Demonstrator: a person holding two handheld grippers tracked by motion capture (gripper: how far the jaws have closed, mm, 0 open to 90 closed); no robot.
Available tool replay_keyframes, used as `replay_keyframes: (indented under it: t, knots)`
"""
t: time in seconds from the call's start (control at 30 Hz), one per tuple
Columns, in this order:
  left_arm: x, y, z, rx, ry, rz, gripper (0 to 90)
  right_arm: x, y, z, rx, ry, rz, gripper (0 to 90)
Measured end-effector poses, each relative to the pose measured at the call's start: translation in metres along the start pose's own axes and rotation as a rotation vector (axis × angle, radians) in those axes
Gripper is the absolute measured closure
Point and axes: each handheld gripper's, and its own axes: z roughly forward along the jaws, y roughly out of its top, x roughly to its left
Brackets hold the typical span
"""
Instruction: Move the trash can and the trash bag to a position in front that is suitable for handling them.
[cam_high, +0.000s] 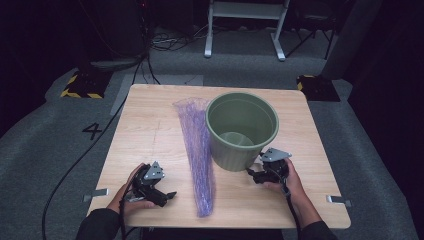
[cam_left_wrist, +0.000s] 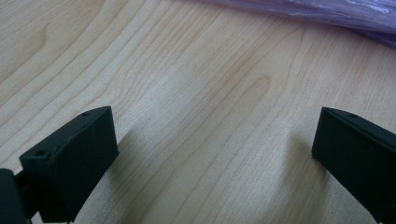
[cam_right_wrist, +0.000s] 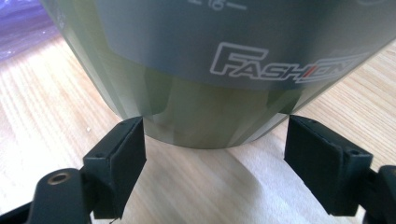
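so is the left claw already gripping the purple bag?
No. The left claw is open over bare table, with the purple bag lying beyond its tips.

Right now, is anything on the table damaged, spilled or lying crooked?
Nothing stands out. The green plastic bucket stands upright and empty on the wooden table; the rolled purple plastic bag lies flat beside it. Both claws, left and right, are open.

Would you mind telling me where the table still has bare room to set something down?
The widest free patch is the table's left half, between its left edge and the purple bag, ahead of the left gripper. A narrower strip runs right of the green bin. It is crowded at the middle, where bag and bin nearly touch, and by the right gripper at the bin's base.
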Motion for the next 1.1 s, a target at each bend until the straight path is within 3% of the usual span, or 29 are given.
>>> replay_keyframes:
  t: [0.37, 0.67, 0.73, 0.9, 1.1]
  knots:
    - [-0.003, 0.006, 0.005, 0.000, 0.001, 0.003, 0.0, 0.001, 0.005, 0.007, 0.001, -0.009, 0.025, 21.9]
    - [-0.008, 0.009, 0.008, 0.000, 0.008, -0.001, 0.2, 0.000, -0.007, -0.011, -0.016, -0.021, 0.087, 22.1]
    - [-0.010, 0.011, 0.010, 0.000, 0.004, 0.004, 0.2, 0.002, -0.013, -0.018, -0.042, -0.036, 0.126, 20.6]
    - [-0.013, 0.014, 0.013, 0.000, -0.014, 0.019, 0.0, 0.006, -0.016, -0.025, -0.053, -0.018, 0.119, 20.3]
    - [-0.018, 0.021, 0.020, 0.005, -0.015, 0.019, 0.0, 0.018, -0.013, -0.031, -0.053, 0.074, 0.074, 20.7]
